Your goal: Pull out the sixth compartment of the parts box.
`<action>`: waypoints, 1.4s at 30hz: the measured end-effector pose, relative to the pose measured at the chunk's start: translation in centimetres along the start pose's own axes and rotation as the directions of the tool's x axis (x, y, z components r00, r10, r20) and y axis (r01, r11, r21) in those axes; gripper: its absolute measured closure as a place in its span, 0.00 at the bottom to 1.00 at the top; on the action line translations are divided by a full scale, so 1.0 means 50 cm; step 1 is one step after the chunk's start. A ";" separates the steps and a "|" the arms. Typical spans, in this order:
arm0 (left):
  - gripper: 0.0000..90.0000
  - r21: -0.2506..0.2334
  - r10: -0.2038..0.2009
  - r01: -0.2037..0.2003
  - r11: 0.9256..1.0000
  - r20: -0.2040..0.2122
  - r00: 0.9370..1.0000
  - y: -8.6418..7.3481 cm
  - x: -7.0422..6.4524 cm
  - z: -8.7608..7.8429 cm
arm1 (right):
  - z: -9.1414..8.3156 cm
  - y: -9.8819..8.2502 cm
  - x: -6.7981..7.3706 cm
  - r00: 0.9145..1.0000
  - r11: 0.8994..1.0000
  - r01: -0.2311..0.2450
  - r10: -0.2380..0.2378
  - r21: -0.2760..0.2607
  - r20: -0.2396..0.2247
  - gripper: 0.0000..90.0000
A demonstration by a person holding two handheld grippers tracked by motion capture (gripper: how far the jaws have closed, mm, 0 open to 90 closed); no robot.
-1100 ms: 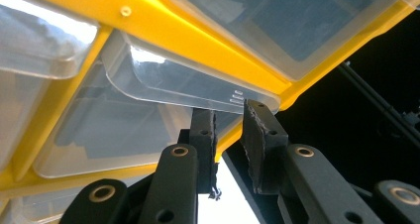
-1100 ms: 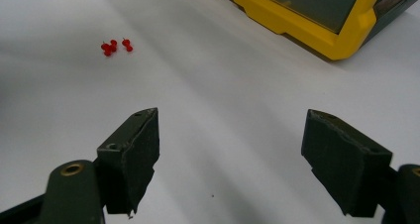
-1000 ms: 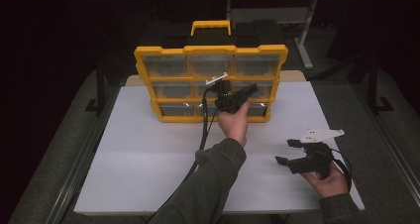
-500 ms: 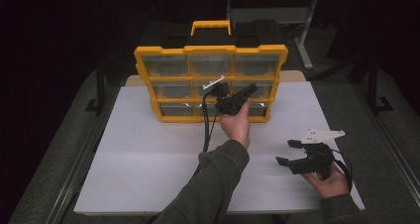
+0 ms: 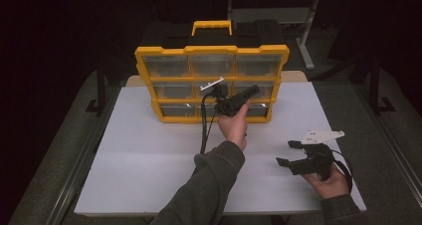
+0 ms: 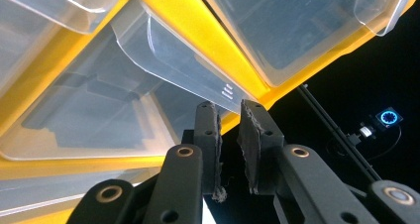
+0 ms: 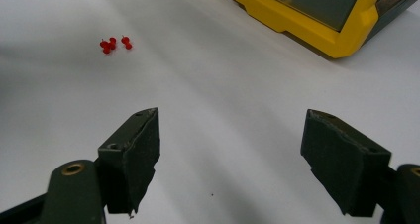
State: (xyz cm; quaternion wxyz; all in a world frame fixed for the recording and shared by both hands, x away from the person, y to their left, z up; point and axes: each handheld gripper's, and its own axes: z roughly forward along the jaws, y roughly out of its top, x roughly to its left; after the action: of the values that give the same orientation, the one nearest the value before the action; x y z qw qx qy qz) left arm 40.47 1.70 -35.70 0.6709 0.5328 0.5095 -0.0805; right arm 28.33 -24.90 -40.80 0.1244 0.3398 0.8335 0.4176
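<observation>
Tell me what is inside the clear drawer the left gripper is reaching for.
Nothing shows through the clear drawer ahead of the left gripper; its visible floor looks bare. The yellow organizer frame hides its back edge.

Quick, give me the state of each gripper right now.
Left gripper: jaws nearly shut on the tab of a clear drawer of the yellow organizer.
Right gripper: open, holding nothing, over the white table.

Your left gripper (image 5: 247, 94) and hand (image 5: 234, 125) covered part of the organizer's (image 5: 211, 53) lower-middle drawers in the high view. In the left gripper view, the clear drawer (image 6: 173, 60) ran off the frame, and whether your pads (image 6: 250, 135) pinched its lip was hard to tell. The red pins (image 7: 113, 43) were too small to count, perhaps four.
</observation>
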 end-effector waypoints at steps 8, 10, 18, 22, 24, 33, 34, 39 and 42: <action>0.89 0.012 0.006 -0.006 1.000 0.012 1.000 0.002 0.005 -0.003 | -0.001 -0.001 0.000 1.000 1.000 0.004 -0.004 0.001 0.000 0.24; 0.89 0.016 0.009 -0.009 1.000 0.016 1.000 0.002 0.006 -0.004 | 0.000 -0.001 -0.001 1.000 1.000 0.001 -0.001 0.003 -0.002 0.24; 0.91 0.008 0.006 -0.007 1.000 0.028 1.000 0.000 0.012 -0.005 | -0.003 -0.001 0.002 1.000 1.000 -0.005 0.005 0.001 0.005 0.24; 0.91 0.008 -0.007 0.007 1.000 0.049 0.999 -0.003 0.012 -0.007 | -0.001 -0.001 0.002 1.000 1.000 -0.003 0.003 0.007 0.002 0.24; 0.91 0.012 0.001 -0.002 1.000 0.048 0.999 -0.004 0.011 -0.008 | -0.001 0.000 0.003 1.000 1.000 -0.001 0.001 0.006 0.002 0.24; 0.91 0.030 0.007 -0.009 1.000 0.057 0.998 -0.006 0.009 -0.015 | -0.004 -0.002 0.000 1.000 1.000 -0.005 0.005 0.003 0.006 0.24; 0.91 0.032 0.008 -0.010 0.999 0.058 0.998 -0.007 0.009 -0.016 | -0.003 -0.003 -0.001 1.000 1.000 0.004 -0.004 0.000 0.007 0.24; 0.91 0.033 0.011 -0.013 0.999 0.063 0.998 -0.009 0.006 -0.024 | -0.002 -0.002 0.000 1.000 1.000 0.005 -0.005 0.004 0.006 0.24; 0.91 0.039 0.019 -0.021 0.999 0.059 0.998 -0.010 0.003 -0.028 | -0.002 -0.001 0.003 1.000 1.000 -0.005 0.005 0.007 0.007 0.24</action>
State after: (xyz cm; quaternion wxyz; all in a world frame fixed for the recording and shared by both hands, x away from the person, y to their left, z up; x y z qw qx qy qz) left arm 39.40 2.66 -36.03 0.6758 0.5484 0.4823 -0.0994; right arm 28.15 -24.90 -40.77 0.1250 0.3439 0.8337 0.4135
